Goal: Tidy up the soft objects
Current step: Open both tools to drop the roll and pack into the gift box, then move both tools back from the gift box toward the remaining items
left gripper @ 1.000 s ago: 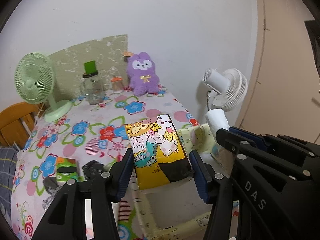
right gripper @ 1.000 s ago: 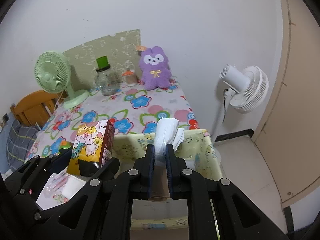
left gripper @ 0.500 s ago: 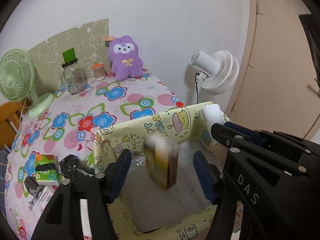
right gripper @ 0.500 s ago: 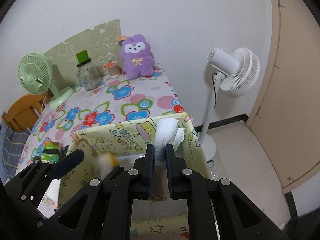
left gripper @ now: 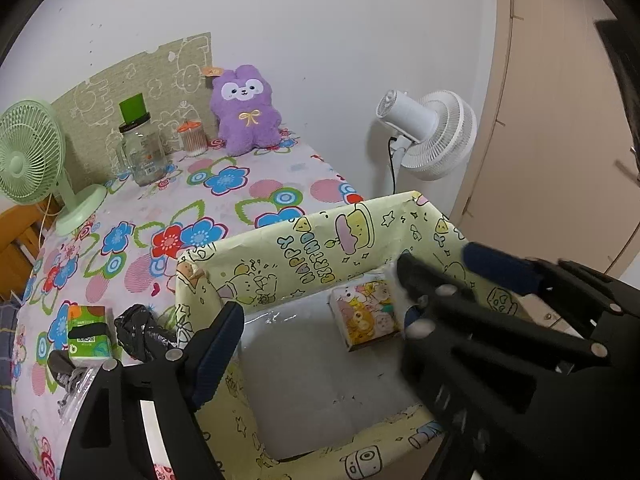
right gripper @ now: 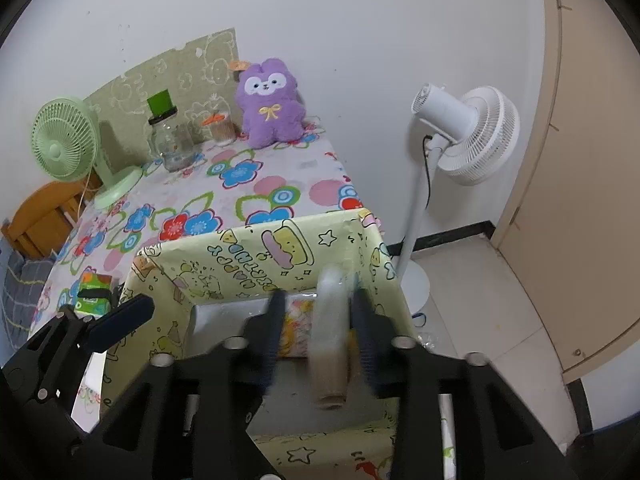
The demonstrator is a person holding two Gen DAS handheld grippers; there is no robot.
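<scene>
A yellow cartoon-print box (left gripper: pixel 304 256) stands open at the table's near edge, also in the right wrist view (right gripper: pixel 256 252). A yellow cartoon tissue pack (left gripper: pixel 366 316) lies on the box floor. My left gripper (left gripper: pixel 316 320) is open and empty over the box. My right gripper (right gripper: pixel 318 320) is open above the box; a white and tan roll (right gripper: pixel 330 336), blurred, hangs between its spread fingers, and I cannot tell if they touch it. The right gripper's body (left gripper: pixel 500 344) fills the left wrist view's right side. A purple plush bunny (left gripper: pixel 244 110) sits at the table's back.
A green tissue pack (left gripper: pixel 89 332) and a black crumpled bag (left gripper: pixel 138 332) lie left of the box. A green fan (left gripper: pixel 28 156), a glass jar (left gripper: pixel 140 152) and a small cotton-swab jar (left gripper: pixel 193 140) stand at the back. A white standing fan (right gripper: pixel 460 136) is right of the table.
My left gripper let go of the yellow tissue pack, which dropped to the box floor. My right gripper opened on the white roll, which now blurs between its fingers.
</scene>
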